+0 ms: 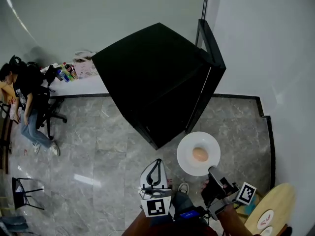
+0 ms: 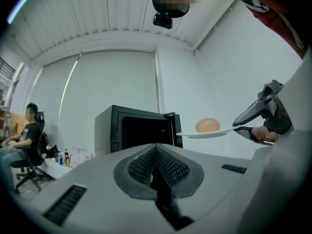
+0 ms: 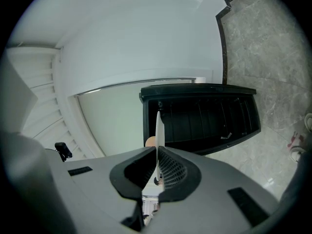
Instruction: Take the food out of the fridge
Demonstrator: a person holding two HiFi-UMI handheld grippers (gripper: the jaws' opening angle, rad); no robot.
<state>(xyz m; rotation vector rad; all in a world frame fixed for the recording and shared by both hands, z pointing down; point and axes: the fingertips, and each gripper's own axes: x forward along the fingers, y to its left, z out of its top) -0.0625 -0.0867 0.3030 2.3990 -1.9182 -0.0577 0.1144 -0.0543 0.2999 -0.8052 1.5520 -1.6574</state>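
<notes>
The black fridge (image 1: 157,77) stands on the marble floor with its door (image 1: 209,73) swung open; its inside looks dark. In front of it a white plate (image 1: 187,162) carries a round tan bun-like food (image 1: 200,154). My right gripper (image 1: 211,171) is shut on the plate's near rim and holds it level above the floor. In the right gripper view the plate (image 3: 159,126) shows edge-on between the jaws, with the food (image 3: 150,141) behind it. My left gripper (image 1: 157,161) is shut and holds nothing, just left of the plate (image 2: 204,133).
A person (image 1: 24,102) sits on a chair at the far left. Bottles and a bag (image 1: 74,69) stand on a white ledge beside the fridge. A round wooden table (image 1: 273,208) is at the lower right, a black stool (image 1: 24,191) at the lower left.
</notes>
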